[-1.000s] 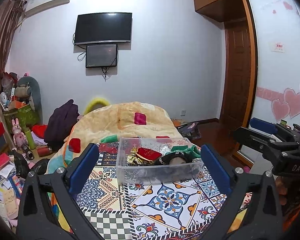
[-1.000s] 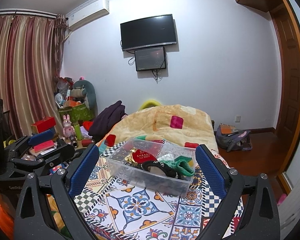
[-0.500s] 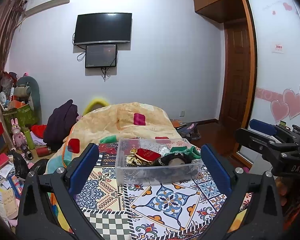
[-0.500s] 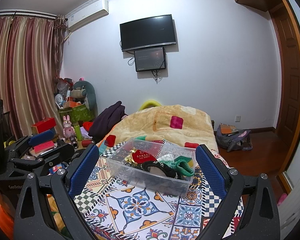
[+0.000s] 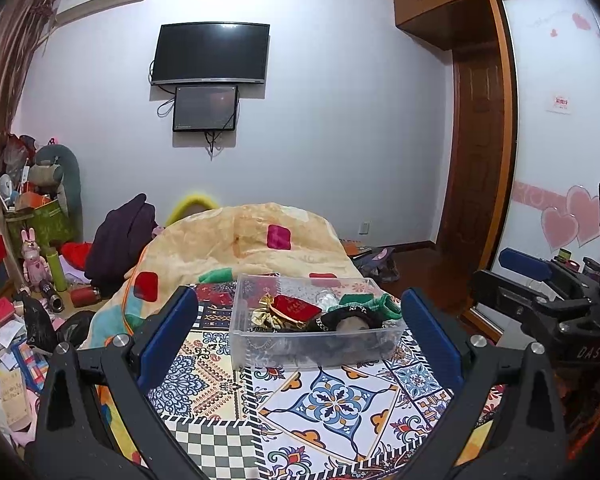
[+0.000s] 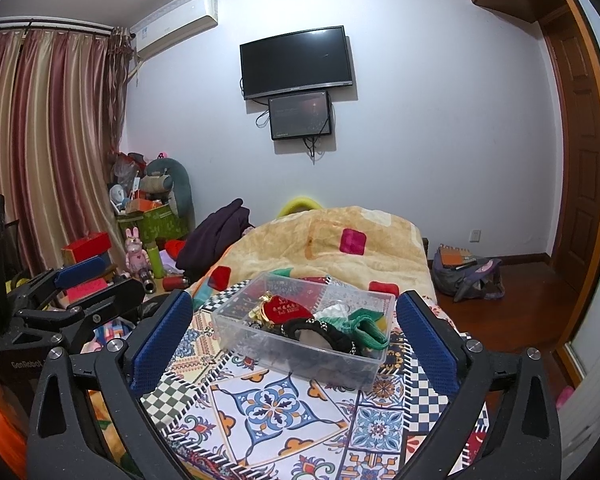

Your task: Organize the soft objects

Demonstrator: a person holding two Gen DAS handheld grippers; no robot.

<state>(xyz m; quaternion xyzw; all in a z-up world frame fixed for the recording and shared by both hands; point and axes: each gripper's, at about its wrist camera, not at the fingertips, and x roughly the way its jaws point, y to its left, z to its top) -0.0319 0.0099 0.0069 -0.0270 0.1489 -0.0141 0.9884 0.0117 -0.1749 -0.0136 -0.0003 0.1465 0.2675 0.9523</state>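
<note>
A clear plastic bin [image 5: 316, 344] stands on a patterned cloth [image 5: 332, 400] on the bed; it also shows in the right wrist view [image 6: 300, 356]. Inside lie a red pouch [image 5: 296, 309], a gold pouch [image 5: 265, 312], a green knit item [image 5: 370, 304] and a black band [image 5: 350, 318]. My left gripper [image 5: 300, 336] is open and empty, held in front of the bin. My right gripper [image 6: 296, 336] is open and empty, also short of the bin. Each gripper shows in the other's view, the right one [image 5: 540, 292] and the left one [image 6: 76, 292].
A beige blanket [image 5: 240, 248] with red patches covers the bed behind the bin. Clutter, a dark coat [image 5: 120, 236] and a pink rabbit toy [image 5: 34, 258] lie on the left floor. A backpack [image 6: 466, 276] sits by the wooden door [image 6: 580, 160].
Both views are almost unchanged. The left view has shifted very slightly, with the bin a touch lower left in frame. Both grippers stay open.
</note>
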